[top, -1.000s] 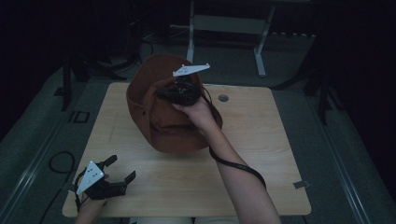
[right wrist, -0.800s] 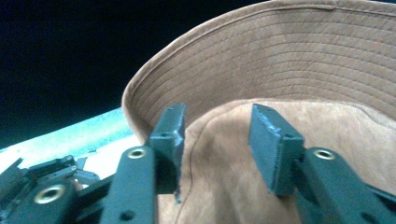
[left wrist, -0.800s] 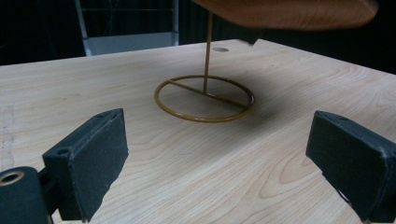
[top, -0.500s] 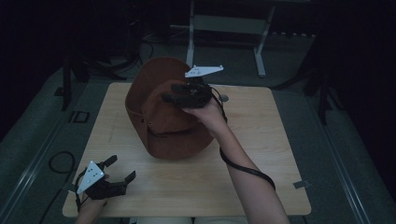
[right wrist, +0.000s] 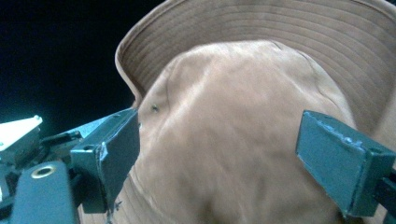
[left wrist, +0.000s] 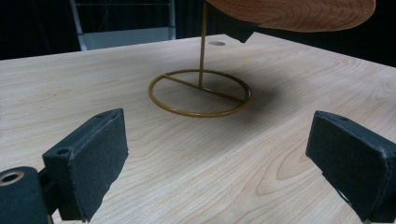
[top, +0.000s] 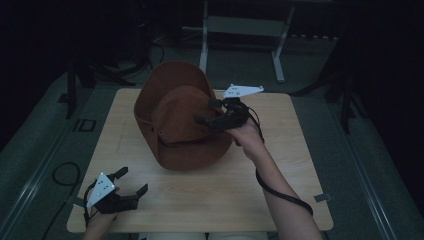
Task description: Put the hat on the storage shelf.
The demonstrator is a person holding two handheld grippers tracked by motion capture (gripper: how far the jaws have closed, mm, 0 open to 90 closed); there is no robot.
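The right gripper [top: 210, 113] hangs just at the right side of the brown hat [top: 175, 120], its jaws spread wide apart; in the right gripper view the two pads frame the hat's crown [right wrist: 243, 140] with nothing between them touching, so the hat looks released rather than held. The hat sits raised above the middle of the table, a little toward 11 o'clock, its brim flaring back toward 12 o'clock; in the left gripper view the hat's underside [left wrist: 299, 11] shows at the top edge, above a thin brass stand [left wrist: 201, 91] whose upright rod rises from a ring base resting flat on the wood. Whether the crown sits squarely on the rod's top cannot be told. The left gripper [top: 125, 187] rests down at 7 o'clock near the table's near edge, well apart from the hat, jaws open and empty. Judging from this, hanging the hat on the stand seems done or nearly so; what is left is likely drawing the right gripper clear toward 3 o'clock without nudging the brim, and perhaps a check that the hat sits level. The table [top: 300, 150] is pale wood-grain board, otherwise bare. Around it the room is dark, with grey flooring and a white metal frame [top: 240, 25] standing beyond at 12 o'clock.
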